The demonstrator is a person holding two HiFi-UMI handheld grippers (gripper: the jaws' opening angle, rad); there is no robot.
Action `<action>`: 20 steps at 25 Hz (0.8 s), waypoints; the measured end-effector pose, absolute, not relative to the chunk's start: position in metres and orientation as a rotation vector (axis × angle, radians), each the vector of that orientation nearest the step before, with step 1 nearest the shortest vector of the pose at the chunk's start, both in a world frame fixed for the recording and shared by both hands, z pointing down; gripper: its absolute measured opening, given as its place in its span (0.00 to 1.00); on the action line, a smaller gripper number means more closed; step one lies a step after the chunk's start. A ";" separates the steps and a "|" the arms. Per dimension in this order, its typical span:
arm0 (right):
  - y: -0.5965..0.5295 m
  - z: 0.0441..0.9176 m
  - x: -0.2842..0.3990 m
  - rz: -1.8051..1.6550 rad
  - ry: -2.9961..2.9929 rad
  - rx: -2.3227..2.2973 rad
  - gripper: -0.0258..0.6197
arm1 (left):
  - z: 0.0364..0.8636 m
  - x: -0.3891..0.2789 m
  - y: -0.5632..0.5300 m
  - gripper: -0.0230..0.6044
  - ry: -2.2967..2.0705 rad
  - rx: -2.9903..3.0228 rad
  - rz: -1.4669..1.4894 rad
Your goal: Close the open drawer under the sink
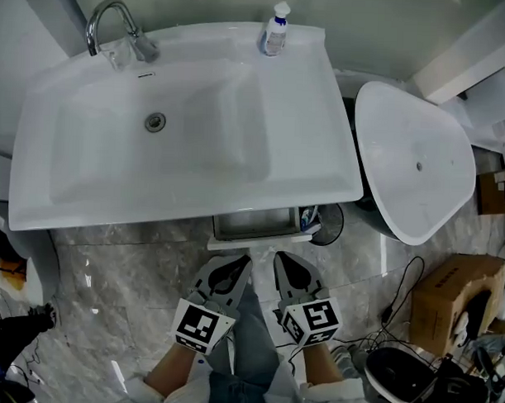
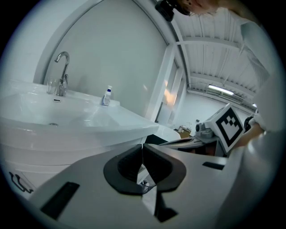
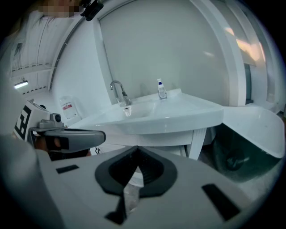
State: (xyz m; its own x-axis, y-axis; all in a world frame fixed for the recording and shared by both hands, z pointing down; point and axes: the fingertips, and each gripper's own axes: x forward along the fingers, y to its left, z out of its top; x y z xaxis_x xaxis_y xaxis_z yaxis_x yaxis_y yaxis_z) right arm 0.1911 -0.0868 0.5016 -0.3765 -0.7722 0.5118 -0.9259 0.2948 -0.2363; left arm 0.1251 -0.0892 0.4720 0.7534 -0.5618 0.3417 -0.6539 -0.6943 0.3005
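Left hand-held gripper [image 2: 142, 150], ribbed black pads [image 2: 128, 164] together, rectangular drawer [image 1: 256, 235] open

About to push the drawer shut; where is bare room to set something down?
Bare: the sink ledge in front of the soap bottle; the marble floor left of the left claw. Crowded: the right side, with the cardboard box and cables.
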 end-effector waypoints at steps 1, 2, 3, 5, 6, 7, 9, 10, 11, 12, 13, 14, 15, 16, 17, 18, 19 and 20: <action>-0.087 0.507 0.191 0.716 -2.274 1.537 0.05 | 0.477 0.125 -0.088 0.07 -0.944 2.541 0.312; -0.086 0.513 0.192 0.705 -2.281 1.533 0.05 | 0.483 0.124 -0.086 0.07 -0.960 2.535 0.311; -0.085 0.520 0.193 0.694 -2.286 1.529 0.05 | 0.489 0.124 -0.084 0.07 -0.979 2.532 0.311; -0.083 0.534 0.194 0.680 -2.297 1.521 0.05 | 0.504 0.122 -0.081 0.07 -1.018 2.527 0.316; -0.082 0.541 0.195 0.674 -2.302 1.515 0.05 | 0.511 0.122 -0.079 0.07 -1.036 2.521 0.321; -0.080 0.547 0.196 0.671 -2.308 1.510 0.05 | 0.519 0.121 -0.077 0.07 -1.052 2.511 0.327; -0.077 0.560 0.197 0.669 -2.319 1.501 0.05 | 0.533 0.119 -0.072 0.07 -1.080 2.488 0.342; -0.075 0.567 0.197 0.668 -2.324 1.496 0.05 | 0.539 0.118 -0.071 0.07 -1.091 2.477 0.348; -0.073 0.574 0.198 0.667 -2.325 1.489 0.05 | 0.546 0.117 -0.069 0.07 -1.099 2.468 0.354; -0.071 0.581 0.199 0.666 -2.325 1.481 0.05 | 0.552 0.117 -0.066 0.07 -1.105 2.465 0.363; -0.069 0.588 0.200 0.667 -2.324 1.472 0.05 | 0.559 0.117 -0.064 0.07 -1.110 2.464 0.376; -0.067 0.594 0.200 0.670 -2.322 1.461 0.05 | 0.566 0.116 -0.062 0.07 -1.115 2.462 0.393; -0.066 0.600 0.201 0.674 -2.319 1.452 0.05 | 0.572 0.116 -0.060 0.07 -1.119 2.458 0.411; -0.065 0.606 0.202 0.677 -2.314 1.447 0.05 | 0.579 0.115 -0.058 0.07 -1.123 2.453 0.426; -0.064 0.611 0.204 0.678 -2.310 1.448 0.05 | 0.585 0.115 -0.057 0.07 -1.125 2.449 0.438; -0.064 0.616 0.206 0.680 -2.307 1.452 0.05 | 0.590 0.115 -0.056 0.07 -1.128 2.448 0.449; -0.064 0.621 0.208 0.685 -2.303 1.455 0.05 | 0.595 0.115 -0.055 0.07 -1.134 2.449 0.459; -0.064 0.626 0.209 0.691 -2.300 1.457 0.05 | 0.600 0.115 -0.055 0.07 -1.141 2.451 0.466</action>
State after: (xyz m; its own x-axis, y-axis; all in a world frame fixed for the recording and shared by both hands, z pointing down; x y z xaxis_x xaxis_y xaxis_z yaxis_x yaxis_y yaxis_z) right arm 0.2089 -0.0644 0.6262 -0.4219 -0.7458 0.5156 -0.9064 0.3588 -0.2227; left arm 0.1151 -0.0551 0.6002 0.6119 -0.6483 0.4531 -0.7801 -0.5891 0.2106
